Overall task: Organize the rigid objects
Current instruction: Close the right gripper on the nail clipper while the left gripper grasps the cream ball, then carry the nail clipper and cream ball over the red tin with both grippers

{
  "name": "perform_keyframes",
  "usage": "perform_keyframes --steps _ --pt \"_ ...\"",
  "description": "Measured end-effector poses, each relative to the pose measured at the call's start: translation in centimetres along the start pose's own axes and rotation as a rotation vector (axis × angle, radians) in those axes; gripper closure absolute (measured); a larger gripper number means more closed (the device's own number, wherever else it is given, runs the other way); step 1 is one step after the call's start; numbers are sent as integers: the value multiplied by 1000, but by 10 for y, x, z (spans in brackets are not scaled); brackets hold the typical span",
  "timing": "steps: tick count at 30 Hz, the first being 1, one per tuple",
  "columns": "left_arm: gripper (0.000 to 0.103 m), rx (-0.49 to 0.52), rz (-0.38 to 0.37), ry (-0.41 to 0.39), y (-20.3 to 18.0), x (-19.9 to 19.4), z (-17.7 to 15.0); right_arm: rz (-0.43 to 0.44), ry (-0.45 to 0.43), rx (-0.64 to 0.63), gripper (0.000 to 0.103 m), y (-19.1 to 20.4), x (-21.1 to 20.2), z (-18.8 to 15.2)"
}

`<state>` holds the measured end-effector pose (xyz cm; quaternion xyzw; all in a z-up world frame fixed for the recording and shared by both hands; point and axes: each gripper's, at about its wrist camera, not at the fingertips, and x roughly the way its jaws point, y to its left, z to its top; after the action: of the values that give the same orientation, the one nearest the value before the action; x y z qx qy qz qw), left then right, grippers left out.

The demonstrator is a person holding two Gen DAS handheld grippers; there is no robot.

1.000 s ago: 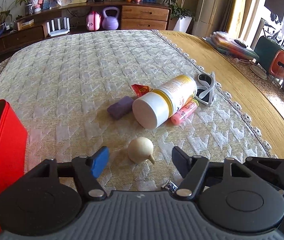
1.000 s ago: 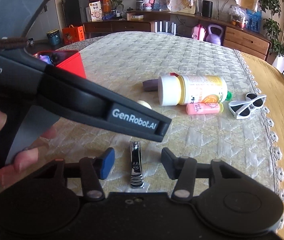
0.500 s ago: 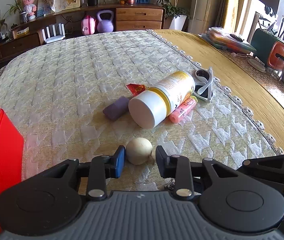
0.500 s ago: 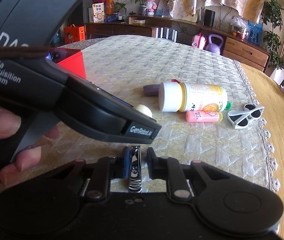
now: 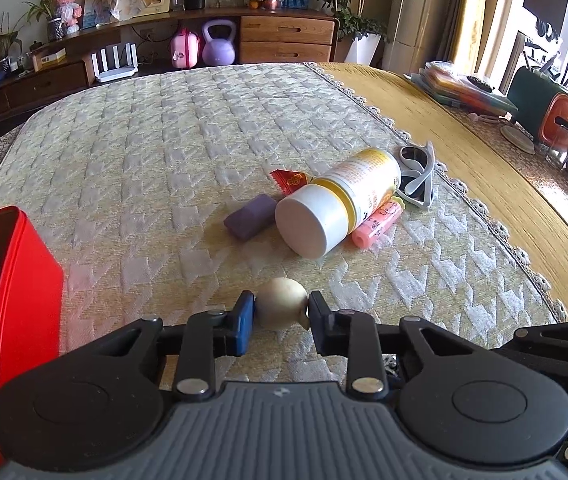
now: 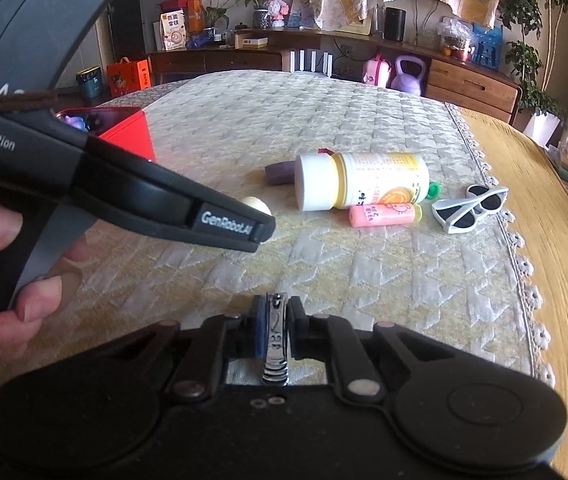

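My left gripper (image 5: 280,312) is shut on a small cream wooden ball-shaped piece (image 5: 282,306), low over the quilted cloth; the piece also peeks out in the right wrist view (image 6: 258,205). My right gripper (image 6: 276,322) is shut on a metal nail clipper (image 6: 276,344). A white and yellow bottle (image 5: 335,204) lies on its side ahead, with a purple block (image 5: 250,222), a pink tube (image 5: 375,226), a red wrapper (image 5: 289,179) and white sunglasses (image 5: 417,176) around it. A red box (image 5: 20,300) stands at the left, open-topped.
The left gripper's body (image 6: 124,192) crosses the left of the right wrist view. The cloth's lace edge (image 5: 483,216) runs along the right, with wooden table beyond. A green holder and orange object (image 5: 551,112) stand far right. A sideboard (image 5: 284,40) is behind.
Both grippers went from open to shut: the left closed on the cream piece, the right closed on the nail clipper. Both moved slightly forward.
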<state>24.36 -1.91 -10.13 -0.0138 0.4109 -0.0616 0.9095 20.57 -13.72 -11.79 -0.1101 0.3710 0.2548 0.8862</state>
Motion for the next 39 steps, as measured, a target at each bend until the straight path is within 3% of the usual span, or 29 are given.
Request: perform_keyframes --steps 18,39 --pt "74 -2 14 -11 18 -46 -14 10 -35 103 92 -8 -43 5" --pt "74 -64 74 -67 76 -107 -18 84 -105 43 92 42 -68 52"
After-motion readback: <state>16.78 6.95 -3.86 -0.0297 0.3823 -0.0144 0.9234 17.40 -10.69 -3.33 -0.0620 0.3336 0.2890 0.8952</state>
